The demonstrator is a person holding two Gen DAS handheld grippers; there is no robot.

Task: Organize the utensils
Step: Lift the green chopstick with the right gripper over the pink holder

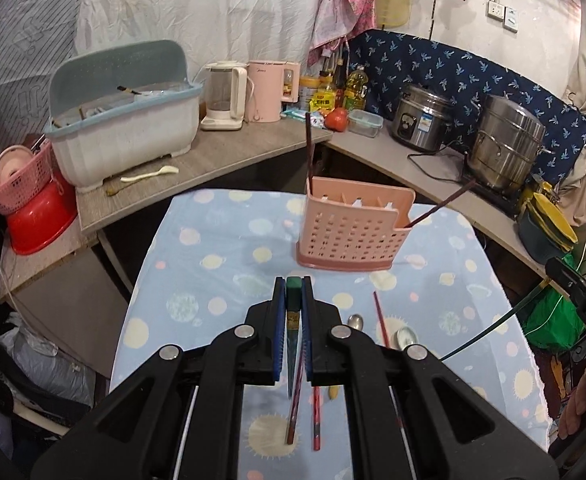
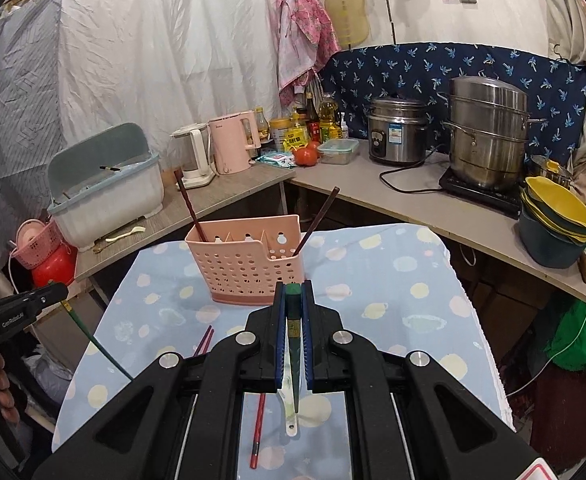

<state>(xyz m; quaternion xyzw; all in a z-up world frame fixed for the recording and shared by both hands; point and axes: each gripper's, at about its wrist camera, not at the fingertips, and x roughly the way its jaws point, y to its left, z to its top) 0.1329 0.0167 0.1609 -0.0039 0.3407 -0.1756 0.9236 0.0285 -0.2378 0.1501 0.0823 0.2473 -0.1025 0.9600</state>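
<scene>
Clamped between the blue pads of the left gripper [image 1: 293, 292] is a green chopstick [image 1: 293, 320], its square end at the fingertips and its thin tip pointing back toward the camera; the right gripper [image 2: 293, 294] pinches a second green chopstick [image 2: 293, 324] the same way. Both hover above the planet-print cloth [image 1: 213, 240], short of the pink perforated utensil holder [image 1: 353, 232], whose two end compartments each hold a dark chopstick. Red chopsticks [image 1: 316, 420], spoons [image 1: 407, 338] and a white spoon [image 2: 289, 416] lie on the cloth beneath the grippers.
</scene>
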